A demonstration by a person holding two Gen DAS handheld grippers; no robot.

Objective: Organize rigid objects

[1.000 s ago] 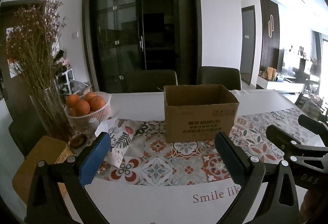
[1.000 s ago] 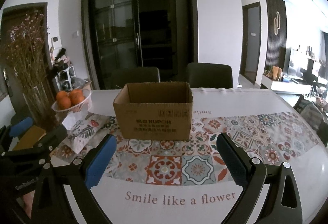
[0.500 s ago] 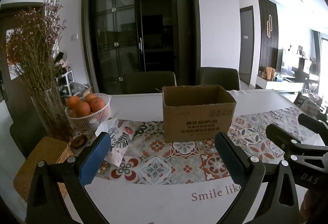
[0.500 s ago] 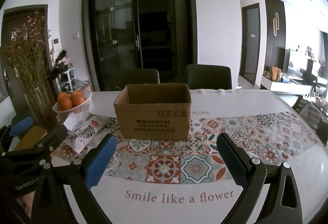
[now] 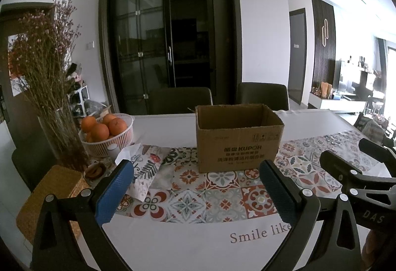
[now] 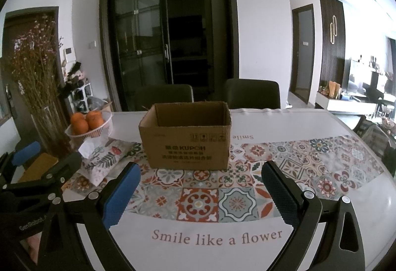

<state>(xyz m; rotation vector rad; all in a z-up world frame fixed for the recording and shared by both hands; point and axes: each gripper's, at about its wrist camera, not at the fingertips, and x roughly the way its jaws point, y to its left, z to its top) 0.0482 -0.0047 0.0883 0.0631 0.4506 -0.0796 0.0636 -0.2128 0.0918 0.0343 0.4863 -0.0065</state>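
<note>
White table, wide and rounded, topped by a patterned tile runner with "Smile like a flower" printed along the near edge. On the runner, near the middle of the table: brown cardboard box, upright, top open with flaps out of sight, plain corrugated walls, dark printed lettering and small handling symbols on the near face, inside hidden below the rim. Same box seen slightly right of centre from the left wrist. Left of the box, tall glass vase of dried flowers; beside it a white basket of oranges, then a floral tissue pouch lying flat on the runner, apart from the box. Woven mat at the far left edge.

Left gripper: blue pads spread wide, nothing between them, hovering above the runner short of the box. Right gripper: likewise wide apart and empty, pointed at the box front.
</note>
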